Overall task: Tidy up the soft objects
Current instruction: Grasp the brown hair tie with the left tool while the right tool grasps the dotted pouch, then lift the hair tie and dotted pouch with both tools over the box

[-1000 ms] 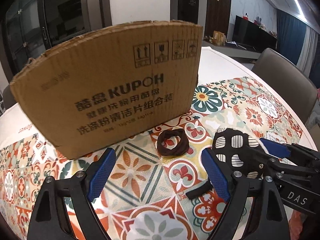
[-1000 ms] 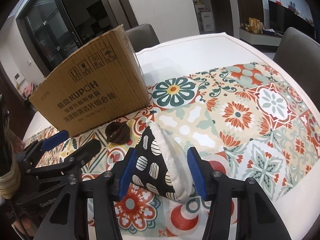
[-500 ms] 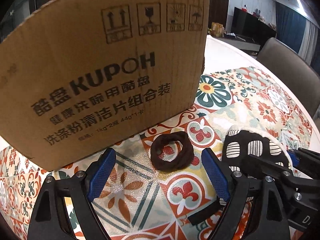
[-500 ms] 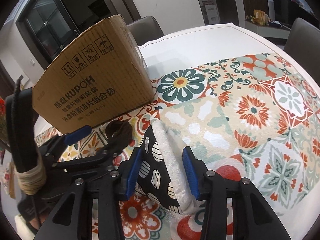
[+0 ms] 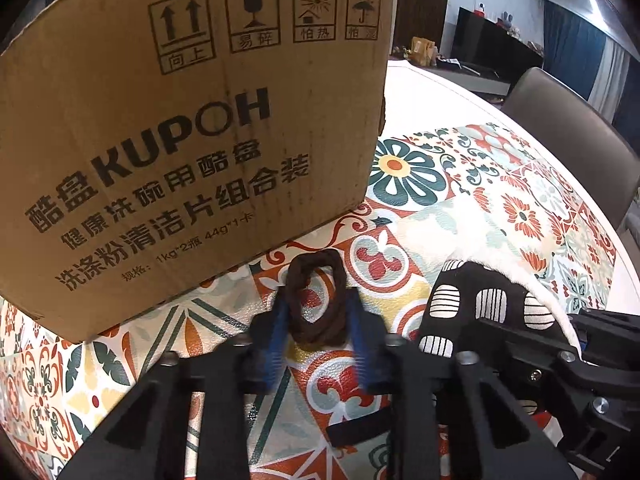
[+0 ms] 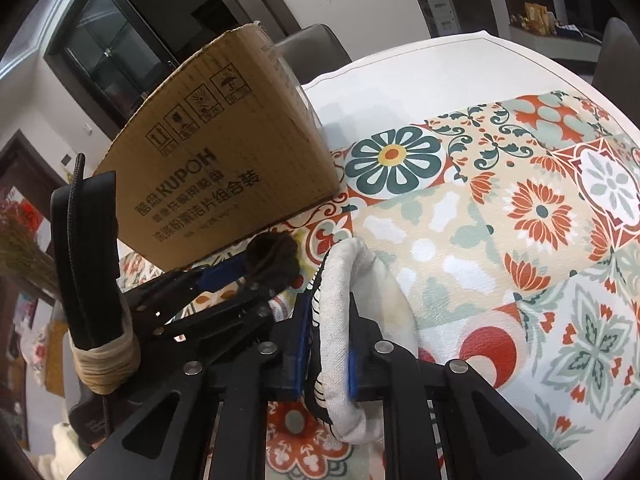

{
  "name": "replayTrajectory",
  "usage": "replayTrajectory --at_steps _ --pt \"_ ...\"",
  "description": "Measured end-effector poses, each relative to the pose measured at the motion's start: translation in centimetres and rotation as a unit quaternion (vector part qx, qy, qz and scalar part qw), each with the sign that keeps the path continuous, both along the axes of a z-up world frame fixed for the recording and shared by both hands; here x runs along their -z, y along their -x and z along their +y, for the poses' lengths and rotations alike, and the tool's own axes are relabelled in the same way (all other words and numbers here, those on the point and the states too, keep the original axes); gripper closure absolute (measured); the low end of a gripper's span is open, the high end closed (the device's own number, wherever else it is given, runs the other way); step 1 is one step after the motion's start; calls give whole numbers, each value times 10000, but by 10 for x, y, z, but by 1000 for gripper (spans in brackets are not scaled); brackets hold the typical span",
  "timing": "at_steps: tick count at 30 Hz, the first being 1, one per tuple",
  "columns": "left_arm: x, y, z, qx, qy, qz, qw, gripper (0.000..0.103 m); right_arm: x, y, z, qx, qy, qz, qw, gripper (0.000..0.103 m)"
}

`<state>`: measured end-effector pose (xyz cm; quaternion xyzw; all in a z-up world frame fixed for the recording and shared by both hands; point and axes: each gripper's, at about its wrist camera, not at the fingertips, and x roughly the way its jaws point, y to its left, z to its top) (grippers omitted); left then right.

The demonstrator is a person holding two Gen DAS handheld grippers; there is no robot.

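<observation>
On patterned tablecloth point(image 5: 460, 216), left hand-held gripper point(image 5: 320, 320) just clamped scrunchie point(image 5: 316, 304), right hand-held gripper point(image 6: 326, 344) mitt point(image 6: 344, 320).

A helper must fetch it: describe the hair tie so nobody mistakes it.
Find the cardboard box on the patterned tablecloth. Before its near face, the left gripper pinches the hair tie: a dark brown fabric ring, unlike the spotted black-and-white mitt beside it.

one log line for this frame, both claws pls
left claw: just closed on brown hair tie | right claw: just closed on patterned cloth pad | both items on table mat | cardboard box behind
</observation>
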<state>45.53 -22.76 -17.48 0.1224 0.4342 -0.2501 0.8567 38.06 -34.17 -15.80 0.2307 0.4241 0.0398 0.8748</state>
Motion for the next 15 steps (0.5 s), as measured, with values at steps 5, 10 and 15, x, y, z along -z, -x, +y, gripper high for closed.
replayTrajectory --at_steps 5,10,15 --pt "-3 2 -2 48 104 81 9999 91 -2 3 2 -5 20 14 10000 88" --pt "-12 9 12 -44 249 90 9996 91 -7 7 3 -6 -5 -53 10000 89" --pt "-27 18 26 -179 385 74 9991 91 -16 13 6 18 85 -124 9999 89"
